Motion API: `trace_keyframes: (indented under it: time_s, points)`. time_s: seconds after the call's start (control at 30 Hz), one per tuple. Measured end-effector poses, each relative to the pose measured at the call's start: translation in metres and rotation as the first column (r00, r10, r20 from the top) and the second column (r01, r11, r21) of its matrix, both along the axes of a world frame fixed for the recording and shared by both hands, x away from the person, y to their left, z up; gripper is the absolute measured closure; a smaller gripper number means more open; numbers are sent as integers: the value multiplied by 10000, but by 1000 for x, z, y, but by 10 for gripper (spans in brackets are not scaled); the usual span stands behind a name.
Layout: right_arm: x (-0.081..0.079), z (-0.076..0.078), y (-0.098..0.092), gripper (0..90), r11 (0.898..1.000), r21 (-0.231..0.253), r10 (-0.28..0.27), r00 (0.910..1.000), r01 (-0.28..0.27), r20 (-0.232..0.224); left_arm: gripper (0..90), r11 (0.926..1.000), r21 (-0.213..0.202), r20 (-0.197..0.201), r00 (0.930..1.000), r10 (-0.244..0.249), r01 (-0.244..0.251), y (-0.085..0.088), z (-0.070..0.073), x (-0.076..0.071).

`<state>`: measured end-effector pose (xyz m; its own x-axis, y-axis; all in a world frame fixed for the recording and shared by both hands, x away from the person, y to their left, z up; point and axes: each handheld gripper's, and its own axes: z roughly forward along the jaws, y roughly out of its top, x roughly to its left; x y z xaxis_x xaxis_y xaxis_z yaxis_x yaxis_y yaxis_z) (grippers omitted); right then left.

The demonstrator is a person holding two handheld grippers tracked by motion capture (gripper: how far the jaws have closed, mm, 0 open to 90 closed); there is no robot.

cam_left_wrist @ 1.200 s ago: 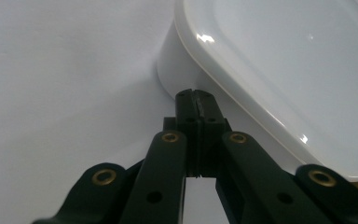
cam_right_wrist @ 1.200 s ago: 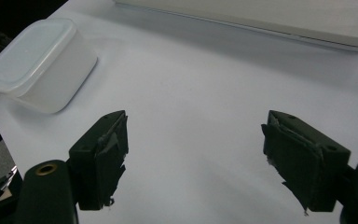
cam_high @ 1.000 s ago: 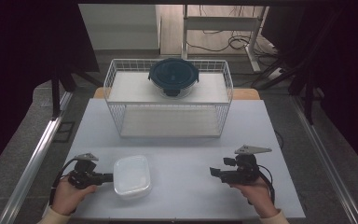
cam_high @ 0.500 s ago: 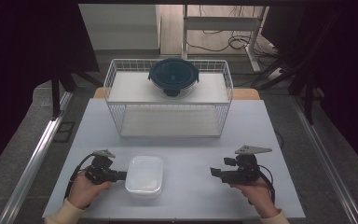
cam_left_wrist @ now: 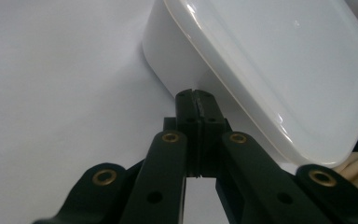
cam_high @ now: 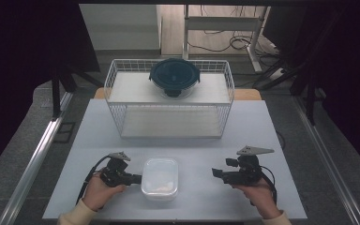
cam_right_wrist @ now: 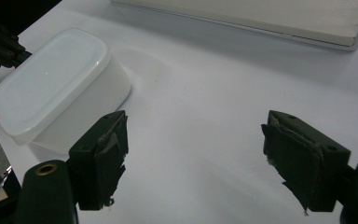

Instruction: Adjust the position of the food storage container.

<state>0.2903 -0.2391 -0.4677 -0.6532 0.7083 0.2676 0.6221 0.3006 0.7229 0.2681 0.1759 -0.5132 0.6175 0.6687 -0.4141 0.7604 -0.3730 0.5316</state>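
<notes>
With its jaws pressed together, the left tool (cam_high: 135,178) touches the side of the white lidded container (cam_high: 160,178) at the tabletop's (cam_high: 192,140) near edge and may skid or twist it, while the right tool (cam_high: 215,173) gapes wide apart.

White lidded container (cam_high: 160,178) between left gripper (cam_high: 133,178) and right gripper (cam_high: 214,173).

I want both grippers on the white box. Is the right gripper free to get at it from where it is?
Probably yes. The right gripper is open and faces the white box across bare table. The left gripper, jaws shut, sits against the box's far side.
</notes>
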Motion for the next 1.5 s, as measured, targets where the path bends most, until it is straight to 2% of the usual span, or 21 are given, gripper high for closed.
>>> trace_keyframes:
  time_s: [0.3,0.47,0.7,0.83,0.9,0.97,1.1,1.17,1.23,1.27,1.37,1.43,1.5]
  points:
    - [1,-2,0,219,10000,-44,7,10000,-7,-21,899,9991,-79,-37,9991,-423,423,-20,1,6]
    - [1,-2,-1,219,10000,-32,-22,10000,22,-36,899,9970,-53,-57,9970,-777,777,-31,2,4]
    - [1,-2,0,219,10000,-55,-24,10000,24,-24,899,9963,-68,-42,9963,-859,858,-34,1,6]
    - [0,-1,-1,219,9996,296,40,9998,-35,-174,899,9963,-101,3,9964,-850,850,-34,0,7]
    - [-1,-1,-1,219,9995,321,13,9998,-7,-180,899,9965,26,129,9964,-841,841,-32,1,6]
    - [-2,-2,0,214,9994,339,-96,9999,97,-44,899,9977,92,421,9968,-678,674,-28,4,3]
    - [-5,-2,1,197,9975,704,-101,9999,109,-122,891,9996,-296,1125,9937,21,12,-14,14,-2]
    - [-6,-2,2,193,9975,699,-108,9999,115,-115,799,9962,-642,1497,9864,672,-582,-8,18,-6]
    - [-7,-4,2,186,9975,696,-113,9998,123,-157,641,9887,-966,1674,9773,1296,-1146,-3,19,-11]
    - [-7,-4,2,186,9975,691,-107,9998,119,-177,549,9839,-1121,1634,9740,1567,-1394,-1,19,-12]
    - [-8,-7,2,142,9973,710,-159,9996,175,-234,376,9737,-1524,1177,9751,1880,-1693,2,20,-13]
    - [-9,-8,2,118,9964,708,-462,9988,471,-146,326,9737,-1550,1160,9757,1859,-1671,2,21,-14]
    - [-9,-8,1,112,9955,796,-506,9986,517,-160,302,9738,-1576,1122,9768,1825,-1639,2,21,-16]
